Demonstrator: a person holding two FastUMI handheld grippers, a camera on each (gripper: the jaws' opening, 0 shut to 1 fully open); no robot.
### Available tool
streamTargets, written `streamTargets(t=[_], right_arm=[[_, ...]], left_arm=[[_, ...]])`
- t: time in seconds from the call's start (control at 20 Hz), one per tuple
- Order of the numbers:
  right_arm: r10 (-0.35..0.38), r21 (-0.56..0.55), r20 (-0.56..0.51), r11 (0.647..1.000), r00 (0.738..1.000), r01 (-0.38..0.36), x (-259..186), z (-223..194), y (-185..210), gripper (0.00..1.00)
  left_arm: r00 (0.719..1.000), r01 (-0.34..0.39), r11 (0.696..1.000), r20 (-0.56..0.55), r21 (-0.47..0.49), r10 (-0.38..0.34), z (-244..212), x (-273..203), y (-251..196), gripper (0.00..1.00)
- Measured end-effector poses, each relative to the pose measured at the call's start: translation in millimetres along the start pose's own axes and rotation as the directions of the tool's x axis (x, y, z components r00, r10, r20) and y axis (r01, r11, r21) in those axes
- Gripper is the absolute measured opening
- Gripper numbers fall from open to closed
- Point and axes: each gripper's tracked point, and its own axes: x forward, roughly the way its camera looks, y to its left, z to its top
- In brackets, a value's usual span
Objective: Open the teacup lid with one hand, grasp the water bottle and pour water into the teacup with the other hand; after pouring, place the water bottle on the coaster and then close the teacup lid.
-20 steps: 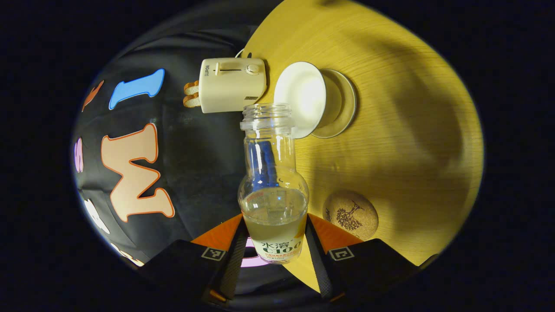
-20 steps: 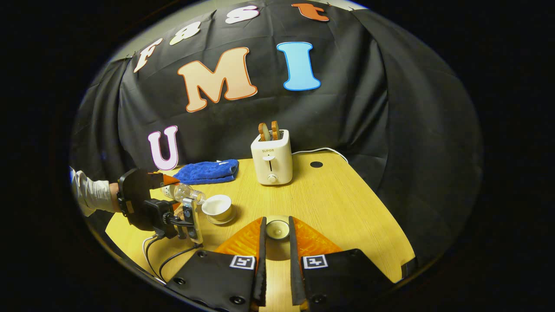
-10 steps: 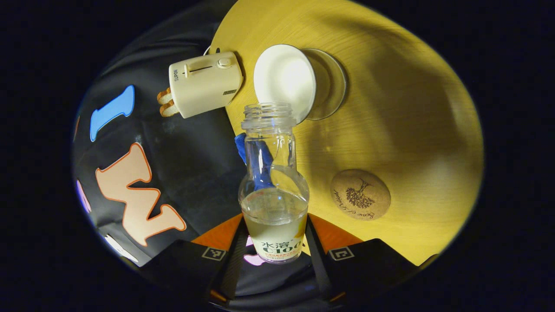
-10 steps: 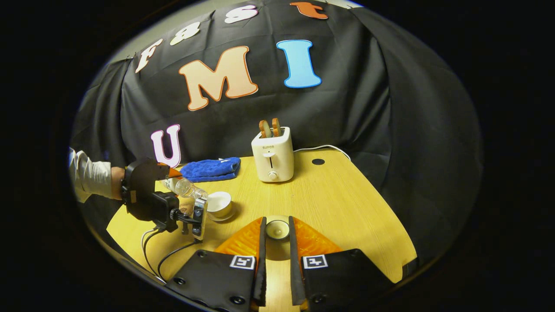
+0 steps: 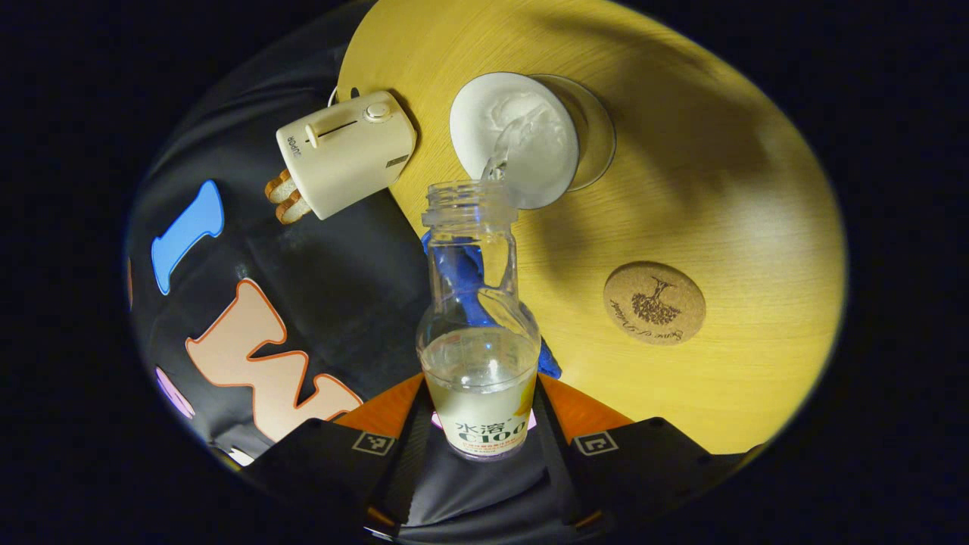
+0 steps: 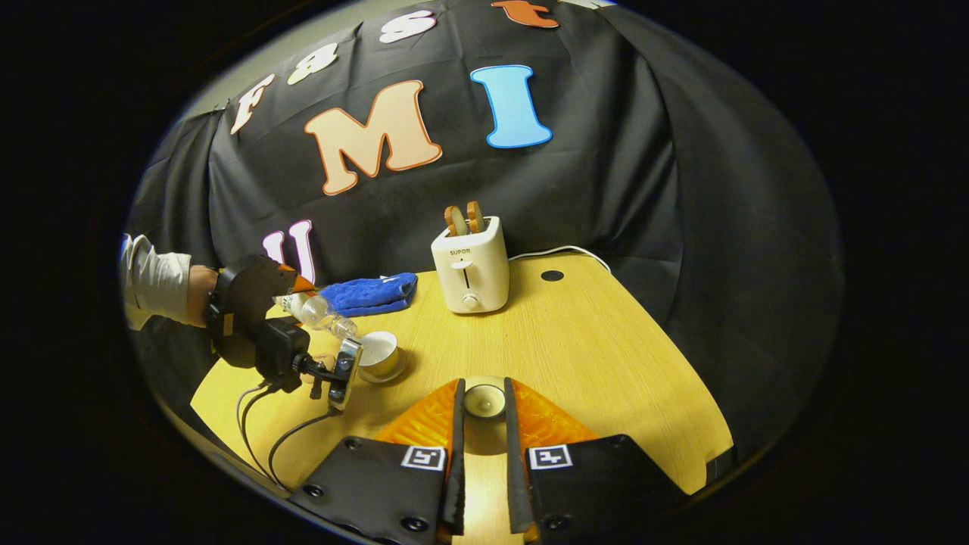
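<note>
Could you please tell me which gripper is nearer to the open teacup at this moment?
Left. The left gripper tips the water bottle just above the teacup; the right gripper holds the lid farther off across the table.

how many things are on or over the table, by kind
water bottle: 1
teacup: 1
teacup lid: 1
coaster: 1
toaster: 1
blue towel: 1
total: 6
</note>
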Motion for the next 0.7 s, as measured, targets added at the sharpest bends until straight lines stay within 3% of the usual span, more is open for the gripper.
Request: streamTargets(t=[0.3, 0.4, 0.5, 0.7], right_arm=[[0.002, -0.011, -0.008, 1.0, 1.0, -0.002, -2.2, -3.5, -5.3, 0.23], [0.008, -0.002, -0.013, 1.0, 1.0, -0.008, -1.1, -2.2, -3.8, 0.29], [0.011, -0.013, -0.009, 1.0, 1.0, -0.011, -0.7, -1.0, -1.6, 0.23], [0.032, -0.023, -0.009, 0.999, 0.999, -0.032, 0.9, 2.5, 8.8, 0.26]], left_arm=[[0.999, 0.009, 0.999, -0.051, 0.053, -0.006, -10.5, -2.8, 6.4, 0.7], [0.998, 0.019, 0.998, -0.06, 0.06, -0.016, -12.0, -4.0, 6.8, 0.7], [0.998, 0.024, 0.997, -0.063, 0.069, -0.019, -12.5, -4.7, 7.5, 0.71], [0.996, 0.061, 0.996, -0.071, 0.06, -0.057, -13.3, -6.5, 0.9, 0.7]])
